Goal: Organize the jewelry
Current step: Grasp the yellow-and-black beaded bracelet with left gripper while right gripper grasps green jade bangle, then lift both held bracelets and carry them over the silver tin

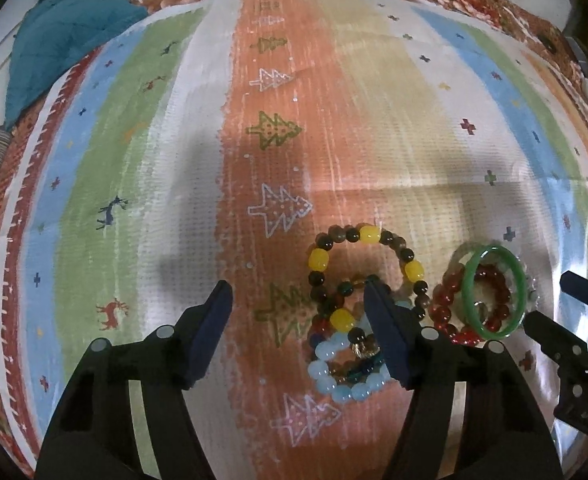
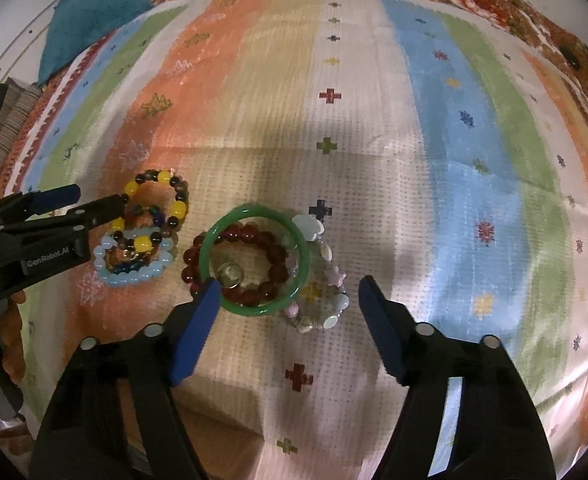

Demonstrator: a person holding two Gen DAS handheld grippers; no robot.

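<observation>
— While both grippers point steeply down at the cloth point(image 2: 374, 128), how do their jaws stand?
— Apart, gripping nothing. The left gripper point(image 1: 298, 304) has one finger over the yellow-bead bracelet point(image 1: 368, 268) and pale blue bracelet point(image 1: 346, 376).
— And the right gripper point(image 2: 290, 292)?
— It straddles the green bangle point(image 2: 254, 260), red beads point(image 2: 250, 264) and a pastel bracelet point(image 2: 322, 292).

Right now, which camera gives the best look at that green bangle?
The right wrist view: the green bangle lies whole near centre, atop red beads. The left wrist view shows it small, off to the right.
</observation>
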